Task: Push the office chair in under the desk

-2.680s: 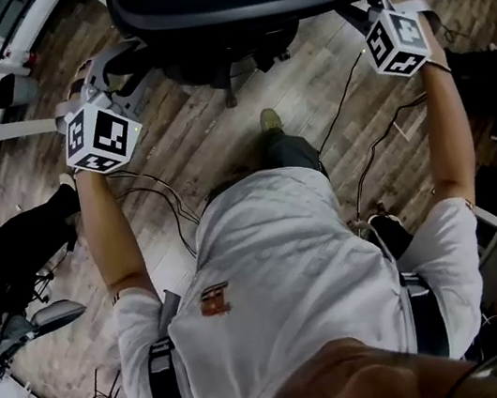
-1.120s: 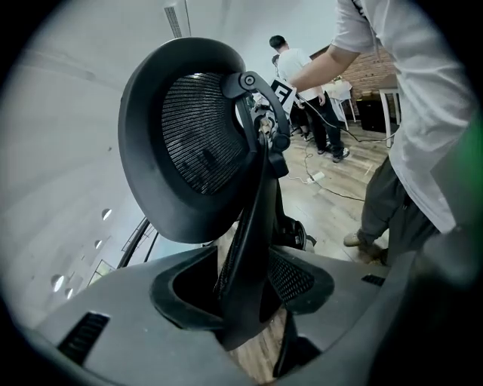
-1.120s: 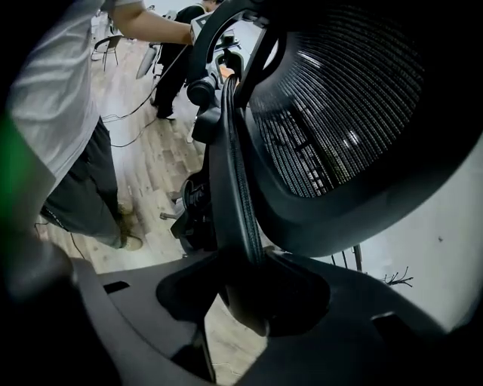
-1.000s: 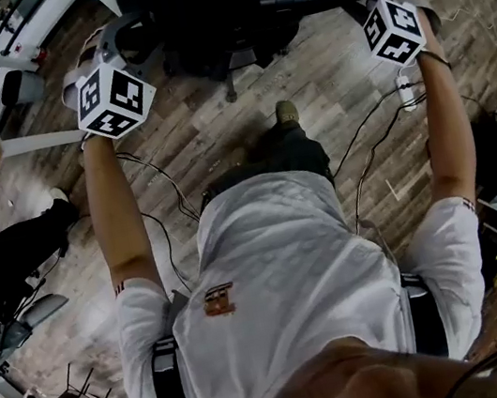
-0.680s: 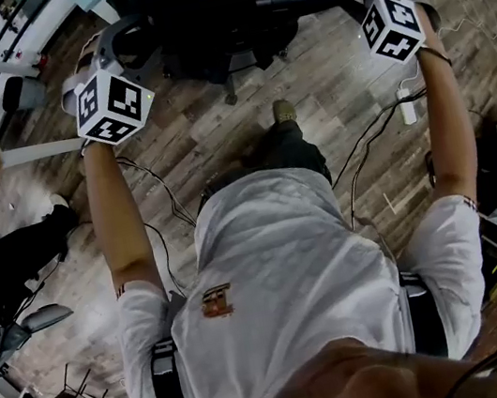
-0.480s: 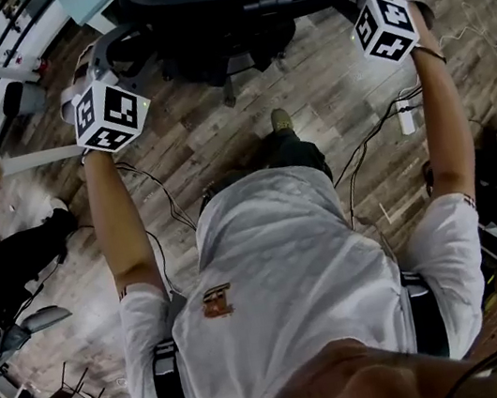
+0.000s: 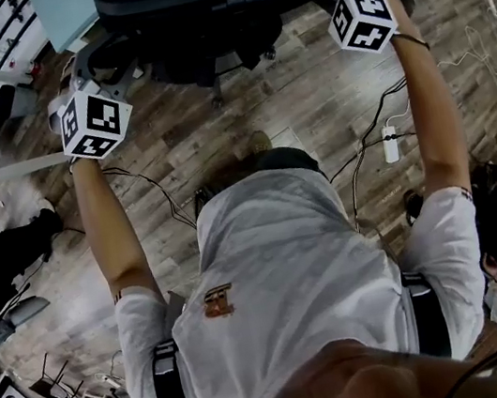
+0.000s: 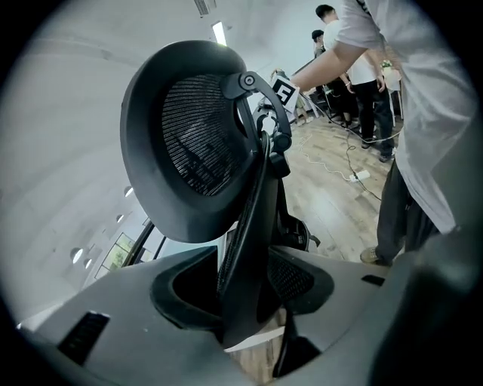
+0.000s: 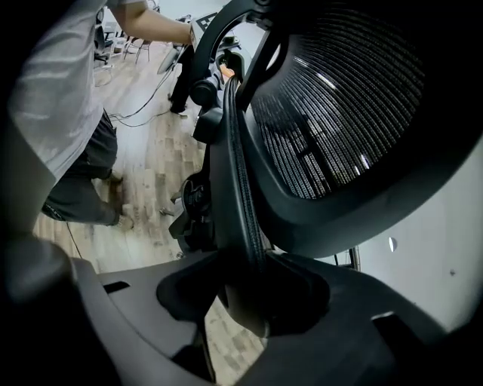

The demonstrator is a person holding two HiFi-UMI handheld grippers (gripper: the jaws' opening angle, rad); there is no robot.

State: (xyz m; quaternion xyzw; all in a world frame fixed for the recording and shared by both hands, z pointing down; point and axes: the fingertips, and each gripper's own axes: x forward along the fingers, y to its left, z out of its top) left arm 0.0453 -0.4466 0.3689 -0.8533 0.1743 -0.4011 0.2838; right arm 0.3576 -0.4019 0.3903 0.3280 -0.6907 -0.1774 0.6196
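The black office chair [image 7: 224, 7] stands at the top of the head view, its backrest towards me, and the pale desk top [image 7: 62, 5] lies just beyond it on the left. My left gripper [image 8: 243, 292] is shut on the left edge of the backrest [image 8: 249, 226], below the mesh headrest [image 8: 192, 143]. At the opposite edge [image 9: 238, 196], my right gripper [image 9: 243, 292] is shut on the frame. Both marker cubes [image 7: 94, 123] [image 7: 361, 18] show beside the chair back, at the ends of outstretched arms.
Cables and a white power strip [image 7: 390, 143] lie on the wooden floor to my right. A white desk frame [image 7: 10, 169] stands at the left, another dark chair [image 7: 2, 260] below it. Other people stand at the right [image 8: 370, 75].
The chair has rolled forward towards the desk, with both grippers still clamped on its back. I have stepped forward after it, and the desk top now shows at the upper left.
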